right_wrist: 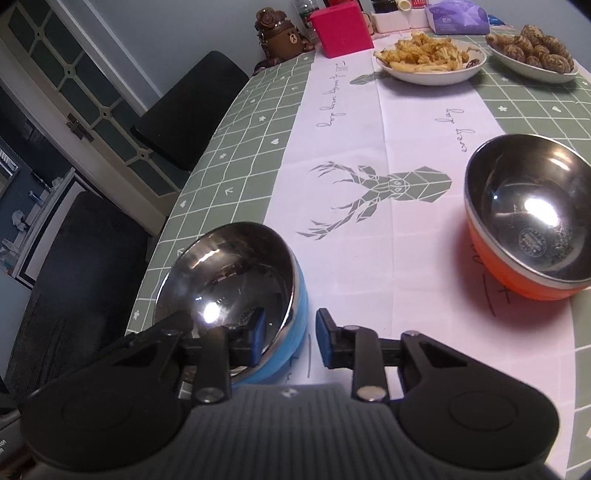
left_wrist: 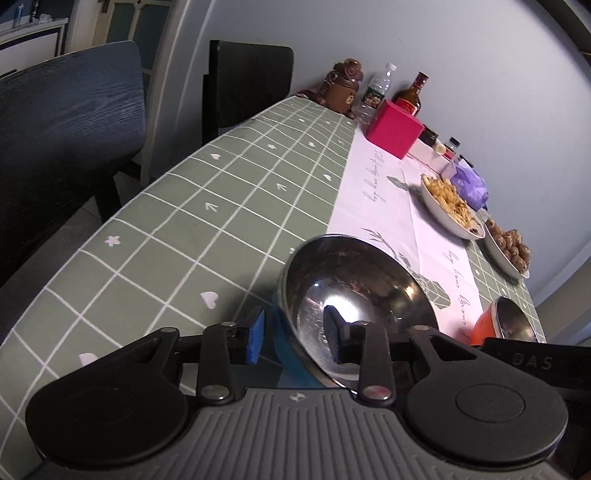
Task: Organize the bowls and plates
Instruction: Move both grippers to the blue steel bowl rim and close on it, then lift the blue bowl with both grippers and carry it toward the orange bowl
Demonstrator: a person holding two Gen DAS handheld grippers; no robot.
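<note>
A blue bowl with a steel inside (left_wrist: 354, 295) (right_wrist: 236, 273) stands near the table's near edge. My left gripper (left_wrist: 295, 339) is open and straddles its rim, the left pad outside the wall and the right pad inside. My right gripper (right_wrist: 288, 338) is open and straddles the same bowl's rim, its left pad inside and its right pad outside, above the cloth. An orange bowl with a steel inside (right_wrist: 532, 218) (left_wrist: 506, 325) stands empty to the right. Two white plates hold food, one with fried pieces (right_wrist: 428, 59) (left_wrist: 448, 206), one with brown pieces (right_wrist: 532, 55) (left_wrist: 508, 249).
A green checked tablecloth (left_wrist: 192, 229) with a white deer runner (right_wrist: 369, 184) covers the table. At the far end stand a red box (left_wrist: 393, 127), bottles (left_wrist: 410, 94), a brown bear flask (right_wrist: 279, 35) and a purple bag (right_wrist: 458, 16). Dark chairs (left_wrist: 70, 122) stand at the left side.
</note>
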